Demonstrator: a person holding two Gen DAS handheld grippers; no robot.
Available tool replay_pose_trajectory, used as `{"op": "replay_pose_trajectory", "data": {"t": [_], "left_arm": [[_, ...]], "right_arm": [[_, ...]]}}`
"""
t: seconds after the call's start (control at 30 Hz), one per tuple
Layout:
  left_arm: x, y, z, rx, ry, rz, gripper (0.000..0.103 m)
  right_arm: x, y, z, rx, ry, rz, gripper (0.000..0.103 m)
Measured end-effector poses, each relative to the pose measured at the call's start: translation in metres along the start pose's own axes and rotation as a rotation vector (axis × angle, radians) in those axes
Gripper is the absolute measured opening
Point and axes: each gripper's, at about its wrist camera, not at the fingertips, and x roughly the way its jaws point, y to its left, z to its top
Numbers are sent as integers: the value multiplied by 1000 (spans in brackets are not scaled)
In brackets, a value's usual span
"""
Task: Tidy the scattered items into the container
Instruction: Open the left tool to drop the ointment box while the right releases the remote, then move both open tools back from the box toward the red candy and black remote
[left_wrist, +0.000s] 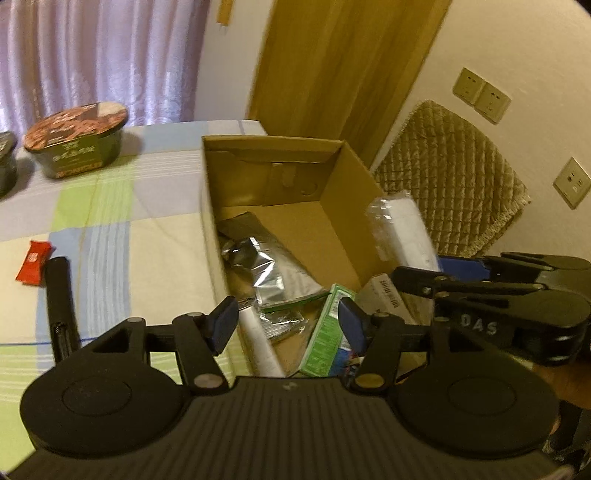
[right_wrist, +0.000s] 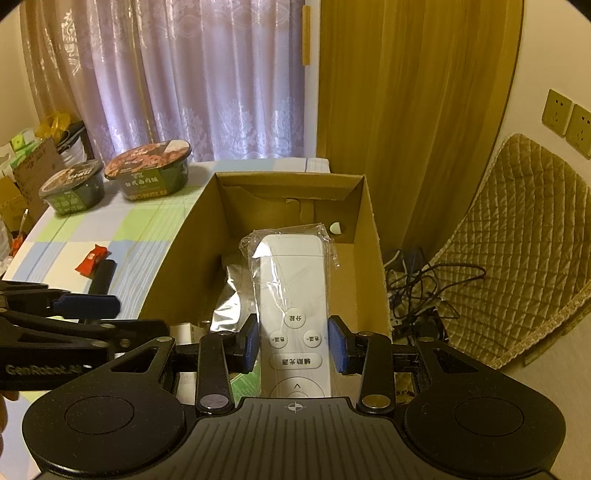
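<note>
Background stuff: pale purple curtains (right_wrist: 192, 81) over the window, a wooden door (right_wrist: 413, 110) next to them, beige wall sockets (right_wrist: 569, 122) on the right wall. A quilted tan cushion (right_wrist: 517, 236) leans against that wall, with a tangle of black cables (right_wrist: 421, 288) on the floor beside it.

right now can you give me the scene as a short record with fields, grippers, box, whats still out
right gripper: shut on white remote in clear wrap, held over the box
left gripper: open, empty, above the box's near end
box: cardboard, open, on the bed
in box: foil pouches, green carton, white tube
still out: red packet, black stick, two food bowls
</note>
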Motion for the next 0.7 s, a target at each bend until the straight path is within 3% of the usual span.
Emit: {"op": "replay_pose_trajectory", "data": {"t": [0.3,0.33,0.37,0.4,0.7], "left_arm": [[-10,20,-11,-39,-4,34,55],[-11,21,-12,-42,-8,35,55],[-13,23,-13,-44,-11,36,55],[-14,24,-14,-45,-13,37,55],[-31,48,-35,-78,-8,72,55]], "right_arm": [[4,8,0,8,-11,49,42],[5,10,1,4,-19,61,49],[5,12,0,-1,-24,68,76],[4,13,0,0,-35,56,86],[-10,11,-10,40,-50,33,89]]}}
